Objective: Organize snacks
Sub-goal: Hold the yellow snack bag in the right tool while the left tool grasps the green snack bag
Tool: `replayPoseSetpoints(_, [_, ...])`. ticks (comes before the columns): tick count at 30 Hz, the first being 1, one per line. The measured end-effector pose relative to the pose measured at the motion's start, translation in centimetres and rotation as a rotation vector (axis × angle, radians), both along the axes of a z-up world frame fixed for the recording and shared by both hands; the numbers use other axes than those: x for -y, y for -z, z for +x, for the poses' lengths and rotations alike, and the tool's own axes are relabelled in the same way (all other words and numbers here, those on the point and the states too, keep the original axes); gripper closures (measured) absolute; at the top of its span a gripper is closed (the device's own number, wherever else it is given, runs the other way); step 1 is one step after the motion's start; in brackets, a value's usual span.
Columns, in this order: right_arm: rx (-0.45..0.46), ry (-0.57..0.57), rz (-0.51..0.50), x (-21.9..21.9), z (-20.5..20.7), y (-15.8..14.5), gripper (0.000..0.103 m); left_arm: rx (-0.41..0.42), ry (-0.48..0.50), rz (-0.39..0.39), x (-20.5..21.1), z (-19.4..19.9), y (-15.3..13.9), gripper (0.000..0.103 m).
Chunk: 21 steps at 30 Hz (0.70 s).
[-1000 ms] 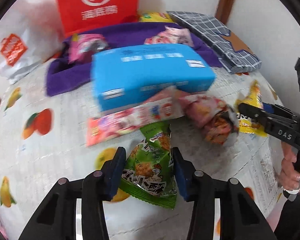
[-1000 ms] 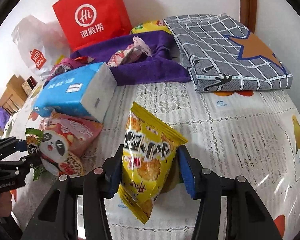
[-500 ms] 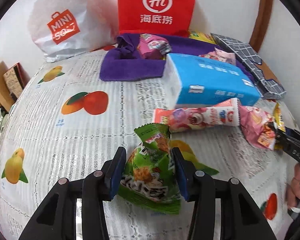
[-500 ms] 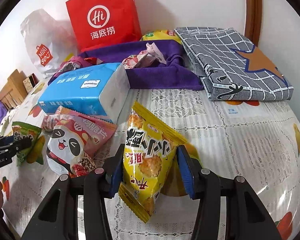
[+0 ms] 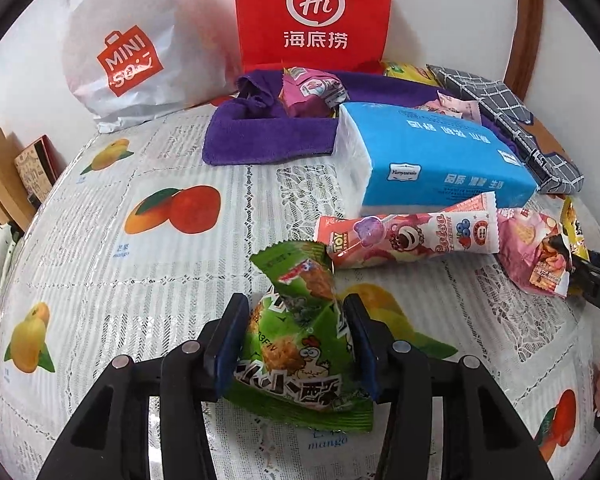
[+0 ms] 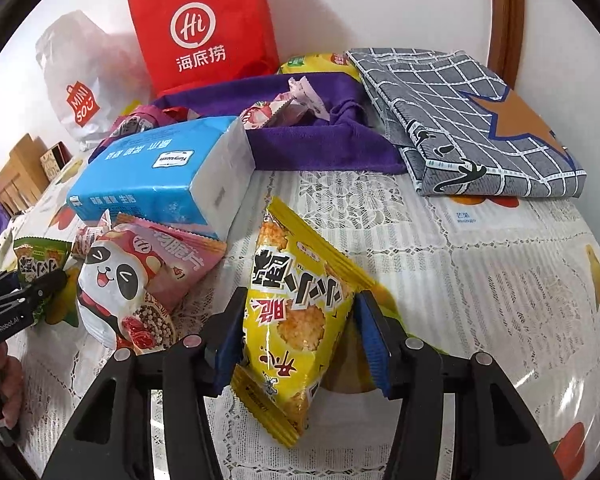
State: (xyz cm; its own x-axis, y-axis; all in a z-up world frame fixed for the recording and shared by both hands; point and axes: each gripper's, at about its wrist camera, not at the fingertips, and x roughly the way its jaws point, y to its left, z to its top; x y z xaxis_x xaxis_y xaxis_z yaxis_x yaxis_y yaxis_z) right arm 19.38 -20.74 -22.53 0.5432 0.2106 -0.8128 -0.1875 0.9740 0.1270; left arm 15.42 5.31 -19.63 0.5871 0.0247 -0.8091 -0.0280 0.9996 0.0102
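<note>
My left gripper (image 5: pixel 296 300) is shut on a green snack packet (image 5: pixel 296 344), held just over the fruit-print tablecloth (image 5: pixel 140 300). A yellow snack packet (image 6: pixel 296 312) stands tilted between the pads of my right gripper (image 6: pixel 300 296). Those jaws are opening, and the pads still touch the packet near their tips. A pink panda packet (image 6: pixel 124 292) and a long pink candy stick (image 5: pixel 412 232) lie between the two grippers. The left gripper (image 6: pixel 20 296) with the green packet (image 6: pixel 36 260) shows at the far left of the right wrist view.
A blue tissue pack (image 5: pixel 440 156) lies behind the loose snacks. Further back, a purple towel (image 5: pixel 268 136) holds more packets. A red paper bag (image 5: pixel 314 12) and a white plastic bag (image 5: pixel 128 48) stand against the wall. A folded grey checked cloth (image 6: pixel 480 128) lies at the right.
My left gripper has carried the green packet leftward, away from the tissue pack and candy stick, and turned. The right gripper has hardly moved with the yellow packet.
</note>
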Motion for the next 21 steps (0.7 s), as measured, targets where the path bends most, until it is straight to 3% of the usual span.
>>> replayPoseSetpoints(21, [0.002, 0.015, -0.013, -0.10, -0.07, -0.17, 0.048, -0.001, 0.004, -0.015, -0.05, 0.09, 0.03, 0.054])
